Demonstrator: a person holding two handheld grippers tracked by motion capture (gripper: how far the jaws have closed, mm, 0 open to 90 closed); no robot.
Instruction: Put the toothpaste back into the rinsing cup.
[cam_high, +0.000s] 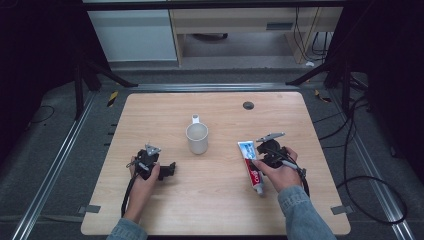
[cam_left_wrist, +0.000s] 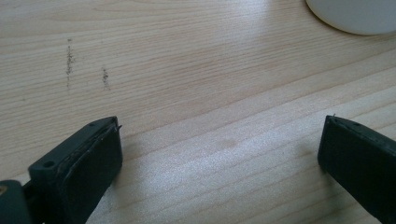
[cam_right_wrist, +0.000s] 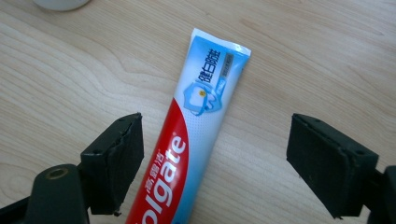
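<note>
The red, white and blue toothpaste tube (cam_right_wrist: 187, 149) lies flat on the wooden table (cam_high: 220, 210), right of the white ceramic mug (cam_high: 197, 138); the right gripper (cam_right_wrist: 215, 163) straddles it, jaws wide, not touching; centre over the tube before squeezing; the left gripper (cam_left_wrist: 219, 158), left of the mug, stands wide, empty.

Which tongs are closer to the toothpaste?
The right tongs. The toothpaste lies on the table between their open jaws, nearer one jaw and not squeezed. The left tongs sit far over on the other side of the white cup, open over bare wood.
</note>
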